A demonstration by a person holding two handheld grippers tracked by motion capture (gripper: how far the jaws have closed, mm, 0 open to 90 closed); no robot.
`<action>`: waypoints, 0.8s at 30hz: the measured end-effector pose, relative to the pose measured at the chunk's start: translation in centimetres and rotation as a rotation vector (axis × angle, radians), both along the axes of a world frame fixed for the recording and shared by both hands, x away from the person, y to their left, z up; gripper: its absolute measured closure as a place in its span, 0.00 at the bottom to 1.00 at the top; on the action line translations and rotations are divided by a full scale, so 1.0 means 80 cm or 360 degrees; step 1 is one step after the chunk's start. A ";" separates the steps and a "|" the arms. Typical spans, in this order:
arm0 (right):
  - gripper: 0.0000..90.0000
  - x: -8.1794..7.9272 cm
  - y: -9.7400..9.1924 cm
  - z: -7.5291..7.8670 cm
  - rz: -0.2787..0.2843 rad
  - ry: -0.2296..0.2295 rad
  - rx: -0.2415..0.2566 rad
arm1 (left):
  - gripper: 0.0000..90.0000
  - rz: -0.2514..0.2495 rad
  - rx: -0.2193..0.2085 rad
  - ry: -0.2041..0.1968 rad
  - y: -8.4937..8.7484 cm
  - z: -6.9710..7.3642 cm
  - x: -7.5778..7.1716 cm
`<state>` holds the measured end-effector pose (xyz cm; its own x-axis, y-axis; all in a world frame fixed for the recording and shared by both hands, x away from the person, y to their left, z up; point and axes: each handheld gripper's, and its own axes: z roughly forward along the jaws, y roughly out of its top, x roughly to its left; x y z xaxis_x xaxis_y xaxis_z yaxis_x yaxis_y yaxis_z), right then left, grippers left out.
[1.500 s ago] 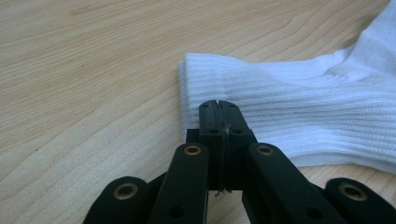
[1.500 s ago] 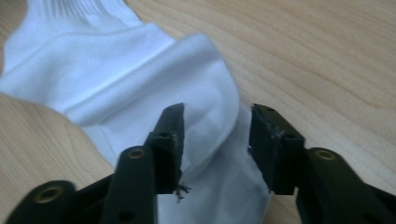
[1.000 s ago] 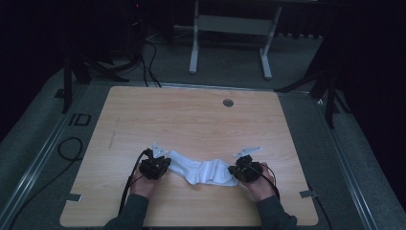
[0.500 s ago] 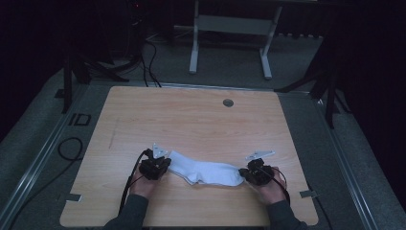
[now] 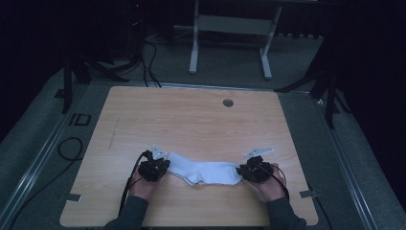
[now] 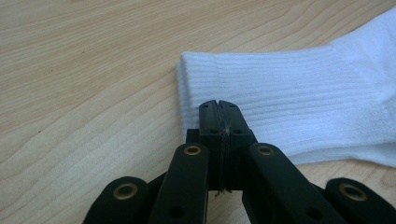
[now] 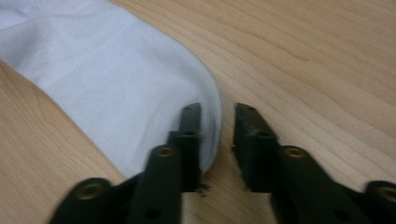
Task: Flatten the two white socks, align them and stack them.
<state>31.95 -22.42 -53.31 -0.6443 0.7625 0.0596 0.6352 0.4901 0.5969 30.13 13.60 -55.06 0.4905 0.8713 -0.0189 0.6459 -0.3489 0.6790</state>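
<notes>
Wooden worktop (image 5: 191,120): my left tool (image 6: 218,108) clenched on sock (image 5: 203,171) cuff, right tool (image 7: 218,116) released astride the toe, both low.

Both forearms seen entering from bottom of high view, sleeves dark, hands low near front table edge, well apart. L gripper (image 5: 154,168) held in left hand (image 5: 142,186), pointed inward; jaws pressed fully together, fabric pinched betw. them in left gripper view. R gripper (image 5: 253,171) held in right hand (image 5: 271,187), pointed inward; jaws parted, narrow gap seen betw. tips (image 7: 218,122). Cables trailed back along both wrists.
</notes>
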 end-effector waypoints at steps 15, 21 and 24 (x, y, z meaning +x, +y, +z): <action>0.52 0.005 -0.013 0.019 -0.0083 -0.0075 0.0112 | 0.86 -0.0035 -0.0108 -0.0008 0.006 0.003 -0.005; 0.49 0.008 -0.016 0.017 -0.0099 -0.0056 0.0121 | 0.81 -0.0042 -0.0149 -0.0088 0.009 0.009 -0.008; 0.46 0.010 -0.018 0.015 -0.0110 -0.0042 0.0109 | 0.76 -0.0037 -0.0121 -0.0114 0.011 0.011 -0.008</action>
